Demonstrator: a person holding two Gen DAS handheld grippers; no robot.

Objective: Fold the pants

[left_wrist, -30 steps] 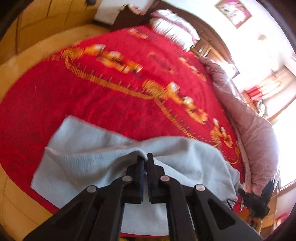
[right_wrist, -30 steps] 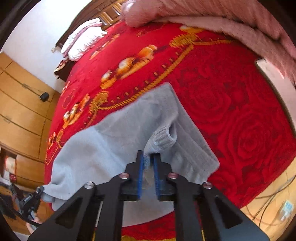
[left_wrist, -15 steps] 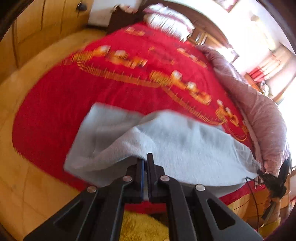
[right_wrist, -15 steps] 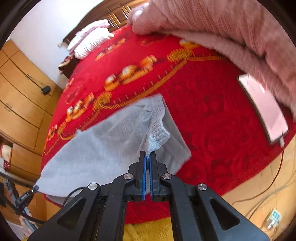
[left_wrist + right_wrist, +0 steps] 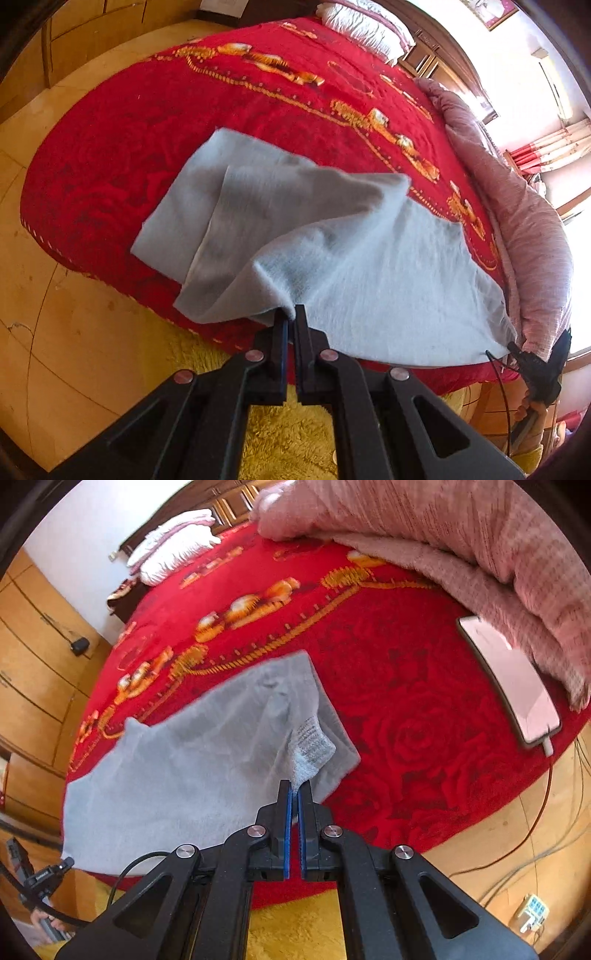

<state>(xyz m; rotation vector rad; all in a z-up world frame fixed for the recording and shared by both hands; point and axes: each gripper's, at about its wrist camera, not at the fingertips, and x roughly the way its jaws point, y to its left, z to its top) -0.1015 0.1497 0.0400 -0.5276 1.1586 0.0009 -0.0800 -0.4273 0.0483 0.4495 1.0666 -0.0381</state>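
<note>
Light grey pants [image 5: 369, 266] lie folded over on a red bedspread [image 5: 155, 122], near the bed's foot edge. My left gripper [image 5: 291, 314] is shut on one corner of the upper layer, lifting it off the layer below. My right gripper [image 5: 294, 788] is shut on the ribbed cuff end of the pants [image 5: 207, 760], also raised above the lower layer. In the left wrist view the right gripper [image 5: 539, 365] shows at the far right edge, at the cloth's other corner. The left gripper [image 5: 40, 878] appears at the lower left of the right wrist view.
A pink quilt [image 5: 461, 542] is heaped along the bed's side. A phone [image 5: 506, 679] on a cable lies on the red bedspread [image 5: 406, 716] beside it. White pillows [image 5: 173, 550] sit at the head. A yellow rug [image 5: 288, 439] and tiled floor lie below; a power strip [image 5: 532, 915] is on the floor.
Both grippers have drawn back toward the bed's foot edge with the pants' top layer, so the cloth now lies closer to the edge. The phone has come into the right view.
</note>
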